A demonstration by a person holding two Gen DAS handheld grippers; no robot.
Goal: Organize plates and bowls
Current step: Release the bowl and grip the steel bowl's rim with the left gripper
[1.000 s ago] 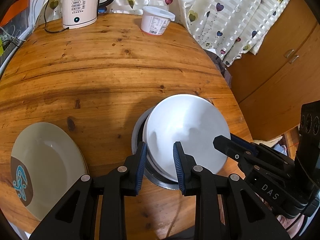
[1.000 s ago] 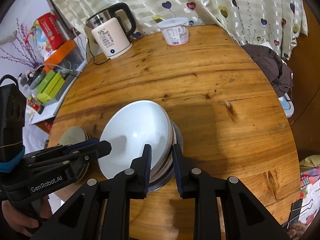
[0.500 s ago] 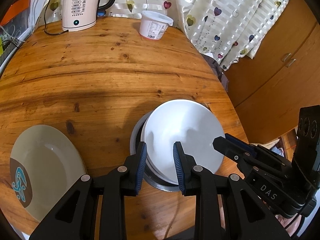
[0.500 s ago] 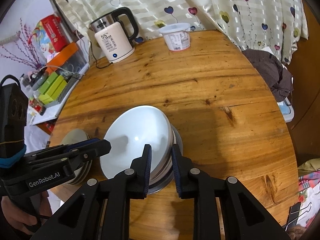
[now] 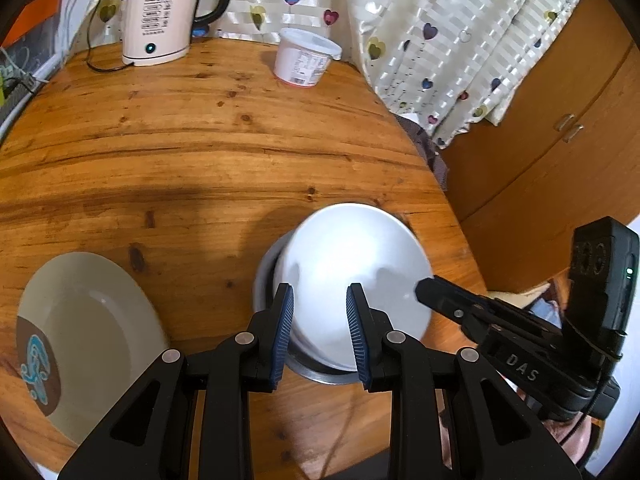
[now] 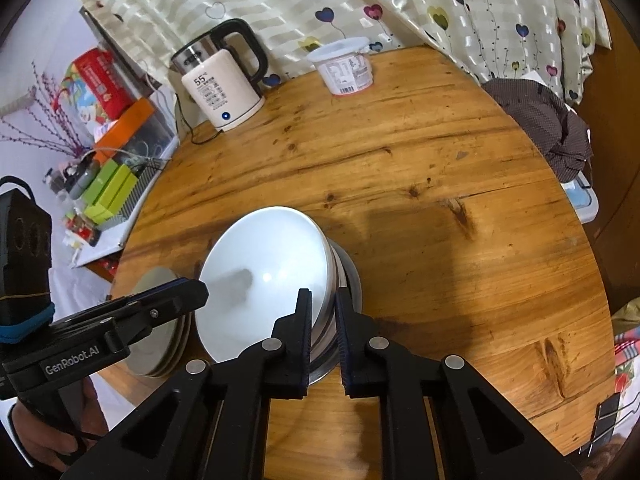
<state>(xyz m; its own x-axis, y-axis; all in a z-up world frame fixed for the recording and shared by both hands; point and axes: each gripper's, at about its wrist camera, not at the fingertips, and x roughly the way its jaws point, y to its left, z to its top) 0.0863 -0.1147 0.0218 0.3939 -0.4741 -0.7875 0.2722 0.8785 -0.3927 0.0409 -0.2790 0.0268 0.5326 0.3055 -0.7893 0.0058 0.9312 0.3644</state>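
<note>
A white bowl (image 6: 264, 276), nested in a steel bowl (image 6: 348, 280), is straddled by the left gripper (image 5: 319, 322), apparently ungripped; its rim is being pinched by the closing right gripper (image 6: 322, 330). A one-sided pinch risks slipping.

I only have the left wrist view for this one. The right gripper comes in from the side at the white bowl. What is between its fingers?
Observer: In the right wrist view, the right gripper straddles the near rim of the stacked bowls. One finger is inside the white bowl and the other is outside the steel one. The jaws are closing on them.
Operator: Is the plate on my left a single one?
Observer: No. The plates show several edges, so it is a stack.
Operator: Is there anything further off to that side that I cannot see?
Observer: Yes, a red box and some green boxes.
</note>
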